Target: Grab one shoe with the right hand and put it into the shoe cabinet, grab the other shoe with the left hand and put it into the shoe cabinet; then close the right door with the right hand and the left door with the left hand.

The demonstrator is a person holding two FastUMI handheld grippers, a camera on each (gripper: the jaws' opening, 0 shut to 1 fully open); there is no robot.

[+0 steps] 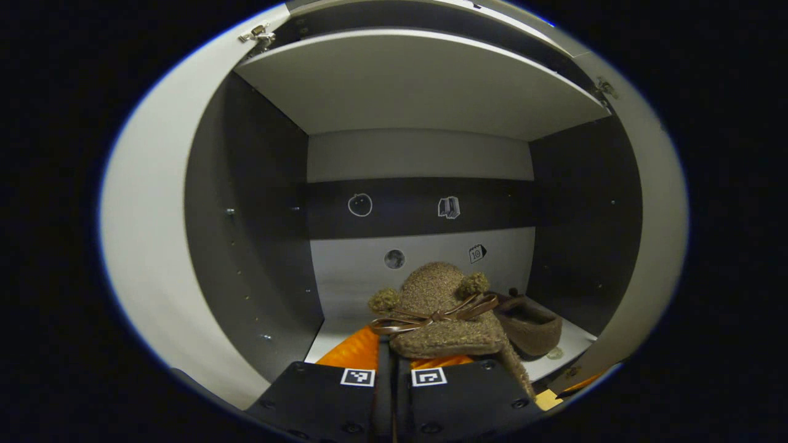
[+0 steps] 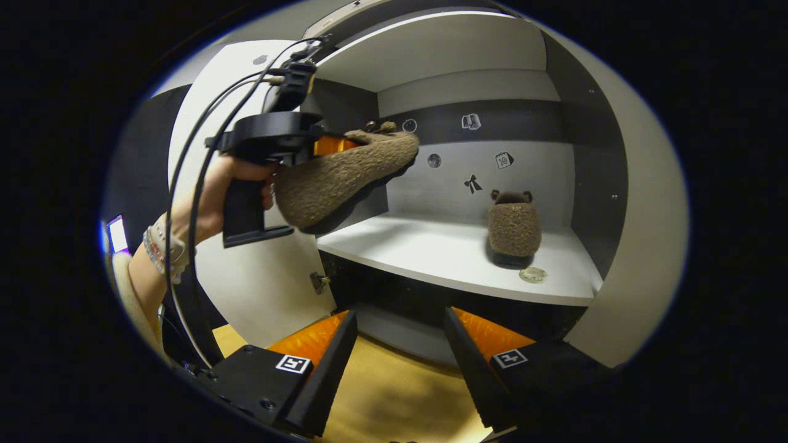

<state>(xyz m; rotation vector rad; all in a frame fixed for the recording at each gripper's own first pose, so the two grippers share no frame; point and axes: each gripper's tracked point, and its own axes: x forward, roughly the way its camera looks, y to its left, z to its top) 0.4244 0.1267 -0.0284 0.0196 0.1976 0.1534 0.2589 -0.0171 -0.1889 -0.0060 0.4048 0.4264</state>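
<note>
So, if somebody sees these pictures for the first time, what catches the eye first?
Probably the fuzzy brown slipper held up in the left gripper before the open cabinet. Next, its mate already standing on the white shelf, toward the right. The right gripper waits below, open and empty.

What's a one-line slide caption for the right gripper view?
Right gripper open and empty below the cabinet shelf, one shoe placed, left gripper carrying the second shoe in.

My right gripper point(image 2: 399, 335) hangs with jaws apart before the cabinet point(image 2: 640, 203); one shoe point(image 2: 514, 229) sits on its shelf point(image 2: 431, 249), while my left gripper point(image 2: 277, 138) clamps the other shoe point(image 2: 338, 178) mid-air.
</note>
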